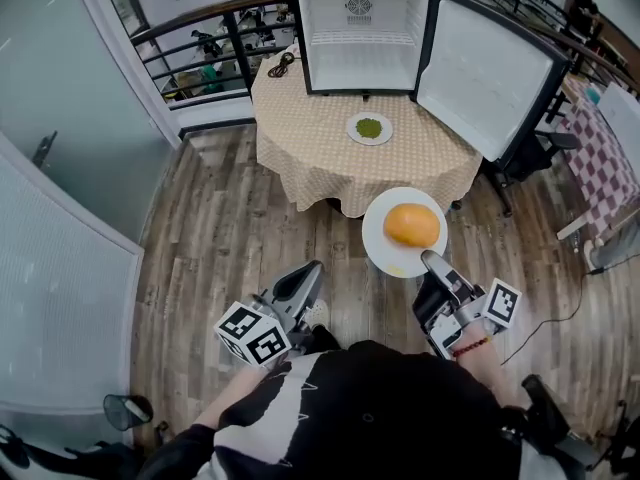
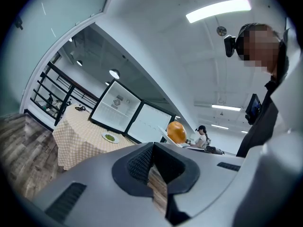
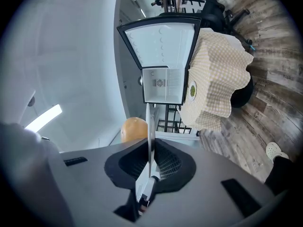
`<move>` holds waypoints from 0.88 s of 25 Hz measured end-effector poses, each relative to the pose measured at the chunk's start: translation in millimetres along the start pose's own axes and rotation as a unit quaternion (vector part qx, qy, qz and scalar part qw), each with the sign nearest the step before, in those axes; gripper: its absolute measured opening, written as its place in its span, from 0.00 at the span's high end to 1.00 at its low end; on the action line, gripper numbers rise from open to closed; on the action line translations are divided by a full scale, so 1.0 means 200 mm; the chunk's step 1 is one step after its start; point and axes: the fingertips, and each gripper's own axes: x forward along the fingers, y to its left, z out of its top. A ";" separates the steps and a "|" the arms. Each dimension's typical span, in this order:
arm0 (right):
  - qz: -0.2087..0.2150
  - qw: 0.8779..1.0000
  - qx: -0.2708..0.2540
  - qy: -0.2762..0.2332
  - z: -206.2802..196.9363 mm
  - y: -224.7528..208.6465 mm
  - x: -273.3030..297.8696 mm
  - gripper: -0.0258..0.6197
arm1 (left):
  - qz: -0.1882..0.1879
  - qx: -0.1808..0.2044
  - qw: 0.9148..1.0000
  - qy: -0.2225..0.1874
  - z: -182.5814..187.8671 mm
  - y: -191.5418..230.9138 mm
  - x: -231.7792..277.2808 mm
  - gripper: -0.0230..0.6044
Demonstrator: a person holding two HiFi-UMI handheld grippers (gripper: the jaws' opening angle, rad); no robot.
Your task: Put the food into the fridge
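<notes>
Orange round food [image 1: 411,225] sits on the white plate [image 1: 380,234] that our right gripper [image 1: 431,259] clamps by its rim, which only the right gripper view shows edge-on between the jaws, while our left gripper [image 1: 311,270] hangs closed and empty, well short of the open fridge [image 1: 360,30].

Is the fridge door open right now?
Open. The fridge has its door swung wide to the right, showing its white interior.
</notes>
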 end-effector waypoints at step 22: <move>0.008 0.999 -0.033 -0.026 0.42 -0.02 1.33 0.91 | -0.033 0.025 0.999 -0.031 0.83 1.10 0.47 0.94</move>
